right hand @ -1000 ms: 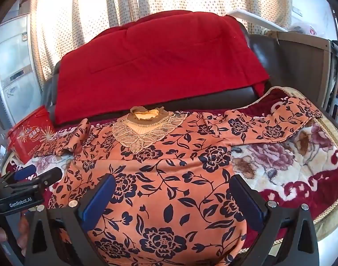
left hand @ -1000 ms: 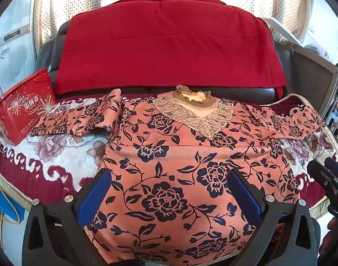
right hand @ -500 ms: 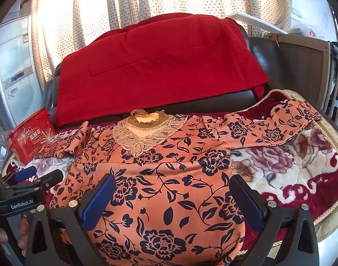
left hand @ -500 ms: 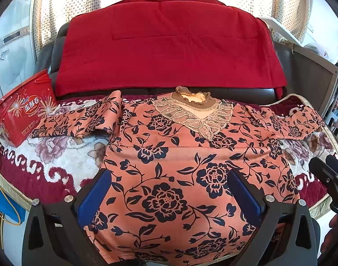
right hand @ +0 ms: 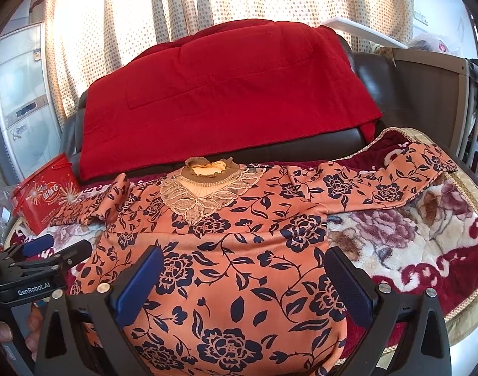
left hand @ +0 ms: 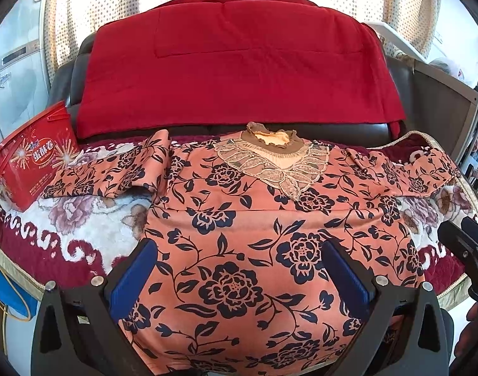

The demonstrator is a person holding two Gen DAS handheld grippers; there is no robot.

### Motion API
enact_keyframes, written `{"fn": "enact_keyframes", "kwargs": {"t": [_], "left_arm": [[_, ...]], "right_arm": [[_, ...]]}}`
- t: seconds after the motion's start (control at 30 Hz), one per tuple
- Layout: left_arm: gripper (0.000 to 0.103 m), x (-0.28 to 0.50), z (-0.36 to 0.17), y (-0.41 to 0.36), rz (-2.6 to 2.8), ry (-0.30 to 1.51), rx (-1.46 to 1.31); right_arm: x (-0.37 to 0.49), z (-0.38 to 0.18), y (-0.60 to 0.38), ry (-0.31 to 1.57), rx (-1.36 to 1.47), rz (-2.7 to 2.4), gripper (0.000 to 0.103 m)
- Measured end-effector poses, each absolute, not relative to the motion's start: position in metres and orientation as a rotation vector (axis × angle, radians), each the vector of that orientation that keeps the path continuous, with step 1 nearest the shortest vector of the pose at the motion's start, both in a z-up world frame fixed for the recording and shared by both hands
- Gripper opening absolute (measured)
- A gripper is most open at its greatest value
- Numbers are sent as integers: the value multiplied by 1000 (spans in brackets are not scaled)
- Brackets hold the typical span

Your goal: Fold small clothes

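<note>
Left wrist view shows the floral top (left hand: 239, 250) spread flat, unfolded, both the left gripper (left hand: 239, 275) and right gripper (right hand: 245, 282) released above its hem; next likely calls for grasping the sleeve (right hand: 380, 185) at two o'clock.

Daylight enters from behind through the dotted curtain (right hand: 226, 0), which is overexposed — near white in the right wrist view. Both fisheye views bow straight lines and darken to black at the corners. Focus is sharp at centre; shadows are soft.
</note>
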State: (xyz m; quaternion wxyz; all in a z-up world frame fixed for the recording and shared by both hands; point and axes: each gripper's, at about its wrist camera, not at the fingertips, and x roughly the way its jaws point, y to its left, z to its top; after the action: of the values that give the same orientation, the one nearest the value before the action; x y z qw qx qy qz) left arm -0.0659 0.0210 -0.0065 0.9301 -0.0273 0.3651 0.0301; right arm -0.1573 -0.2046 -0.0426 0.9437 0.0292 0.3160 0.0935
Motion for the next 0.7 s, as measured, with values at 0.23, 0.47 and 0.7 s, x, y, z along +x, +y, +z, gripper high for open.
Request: {"fn": "enact_keyframes", "kwargs": {"t": [0.23, 0.47, 0.7], "left_arm": [[103, -58, -10, 12, 55, 756, -38], [103, -48, -17, 3, 50, 773, -18], [103, -30, -53, 14, 65, 852, -5]], "right_arm": [[-152, -46, -210, 663, 67, 186, 103], [-145, -53, -221, 679, 88, 177, 103], [-130, -69, -273, 713, 254, 191, 103]]}}
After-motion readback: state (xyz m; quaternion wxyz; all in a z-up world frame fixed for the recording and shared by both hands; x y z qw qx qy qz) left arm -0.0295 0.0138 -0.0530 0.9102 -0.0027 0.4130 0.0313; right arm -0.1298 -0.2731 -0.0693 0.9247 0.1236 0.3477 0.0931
